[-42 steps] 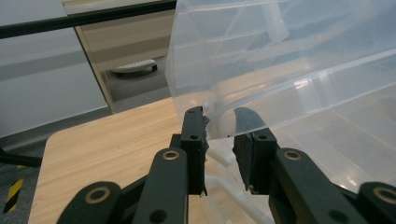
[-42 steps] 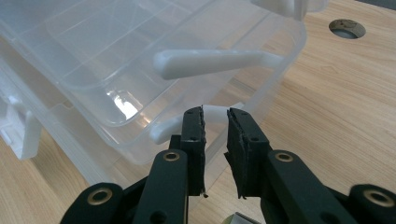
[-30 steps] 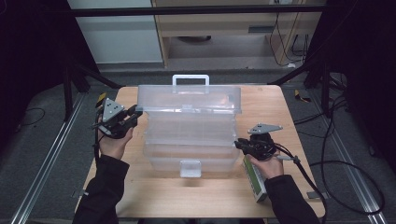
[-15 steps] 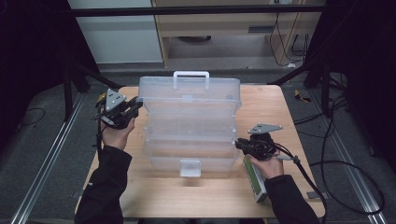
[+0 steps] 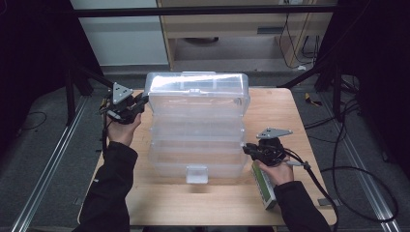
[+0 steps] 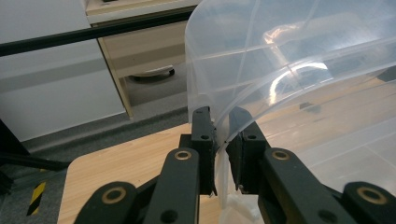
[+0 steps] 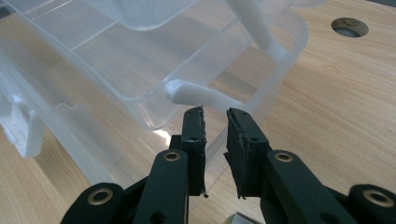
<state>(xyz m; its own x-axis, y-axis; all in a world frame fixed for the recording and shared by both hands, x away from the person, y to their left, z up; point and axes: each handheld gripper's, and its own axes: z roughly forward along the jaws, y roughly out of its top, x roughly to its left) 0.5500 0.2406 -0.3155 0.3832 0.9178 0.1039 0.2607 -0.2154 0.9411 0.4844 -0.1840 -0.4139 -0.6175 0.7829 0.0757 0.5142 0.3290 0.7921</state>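
Observation:
A clear plastic tiered organiser box stands in the middle of the wooden table. Its lid is raised at the far side, with the trays stepped below it. My left gripper pinches the lid's left edge; its jaws have just been closing, and the thin clear wall sits between the pads. My right gripper is at the box's right side, narrowly parted on the bottom tray's clear rim, just below a white hinge arm.
A green and white carton lies on the table under the right hand. The box's white latch faces the near edge. A round hole is in the tabletop. Cabinets and dark frame legs stand beyond the table.
The left hand has risen and moved away with the lid, which now stands more upright. The trays have spread out in steps. The right gripper has stayed put.

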